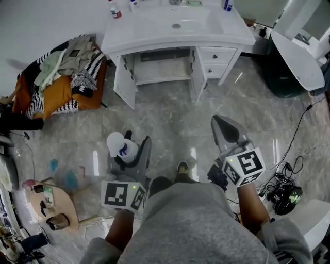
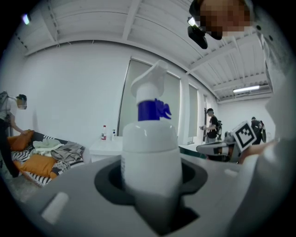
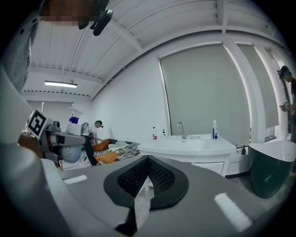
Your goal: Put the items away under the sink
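As L hand-held gripper (image 1: 132, 147) grips bottle (image 1: 120, 146), R hand-held gripper (image 1: 223, 125) is closed.

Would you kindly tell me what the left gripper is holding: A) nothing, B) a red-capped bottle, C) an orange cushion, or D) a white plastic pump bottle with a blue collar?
D: the left gripper grips the white plastic pump bottle with a blue collar between its jaws.

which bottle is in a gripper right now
The white bottle with the blue collar, held in the left gripper; the other bottles stand on the sink counter.
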### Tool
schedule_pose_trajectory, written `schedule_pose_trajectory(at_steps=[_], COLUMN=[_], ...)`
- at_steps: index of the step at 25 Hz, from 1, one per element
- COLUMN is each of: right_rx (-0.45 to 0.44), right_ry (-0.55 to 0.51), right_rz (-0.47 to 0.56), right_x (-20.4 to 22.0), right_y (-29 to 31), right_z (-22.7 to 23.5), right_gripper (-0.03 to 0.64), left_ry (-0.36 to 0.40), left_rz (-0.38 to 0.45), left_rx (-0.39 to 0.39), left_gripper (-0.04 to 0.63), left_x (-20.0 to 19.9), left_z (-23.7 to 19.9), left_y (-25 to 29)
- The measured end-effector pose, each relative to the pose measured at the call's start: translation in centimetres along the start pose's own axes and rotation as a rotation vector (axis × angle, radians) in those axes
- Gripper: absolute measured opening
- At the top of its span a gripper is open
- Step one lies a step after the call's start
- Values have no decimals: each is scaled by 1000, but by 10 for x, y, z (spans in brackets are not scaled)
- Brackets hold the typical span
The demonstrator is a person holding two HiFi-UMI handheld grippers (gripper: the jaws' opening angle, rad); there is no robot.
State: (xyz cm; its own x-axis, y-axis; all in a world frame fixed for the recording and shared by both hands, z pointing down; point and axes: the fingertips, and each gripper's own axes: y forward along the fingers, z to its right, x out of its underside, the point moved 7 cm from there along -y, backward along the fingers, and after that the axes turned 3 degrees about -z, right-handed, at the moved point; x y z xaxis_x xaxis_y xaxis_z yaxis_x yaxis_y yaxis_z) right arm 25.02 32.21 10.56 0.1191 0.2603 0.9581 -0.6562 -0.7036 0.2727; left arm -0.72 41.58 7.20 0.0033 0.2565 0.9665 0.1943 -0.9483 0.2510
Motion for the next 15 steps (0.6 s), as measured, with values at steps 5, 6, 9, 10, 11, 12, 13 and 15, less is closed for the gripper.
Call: schedule_pose_trajectory(at_steps=[5, 6, 9, 10, 11, 12, 13, 15], right_rx=[-19, -22, -26, -27, -25, -23, -21, -17], right_ry=[11, 12, 16, 18, 21, 25, 30, 41], right_rz=[2, 4, 4, 2, -1, -2, -1, 6], right_x=[2, 2, 3, 4, 5, 5, 6, 7], right_y=[1, 2, 6, 6, 6, 5, 4, 2], right_z=[5, 6, 7, 8, 9, 9, 10, 11], right_gripper=[-6, -6, -6, -6, -6, -6, -6, -6], left_ry=[7, 8, 5, 5, 5, 5, 6, 8], left_rz=[4, 5, 4, 3, 0, -2, -2, 0], left_rx=[-13, -15, -20, -21, -23, -24, -25, -27], left_gripper=[212, 212, 212, 212, 212, 212, 212, 212], left_x=[-4, -5, -5, -4, -4, -4, -4, -5], left_z=[6, 6, 5, 5, 6, 6, 7, 7], left_y=[2, 3, 4, 4, 4, 4, 3, 3])
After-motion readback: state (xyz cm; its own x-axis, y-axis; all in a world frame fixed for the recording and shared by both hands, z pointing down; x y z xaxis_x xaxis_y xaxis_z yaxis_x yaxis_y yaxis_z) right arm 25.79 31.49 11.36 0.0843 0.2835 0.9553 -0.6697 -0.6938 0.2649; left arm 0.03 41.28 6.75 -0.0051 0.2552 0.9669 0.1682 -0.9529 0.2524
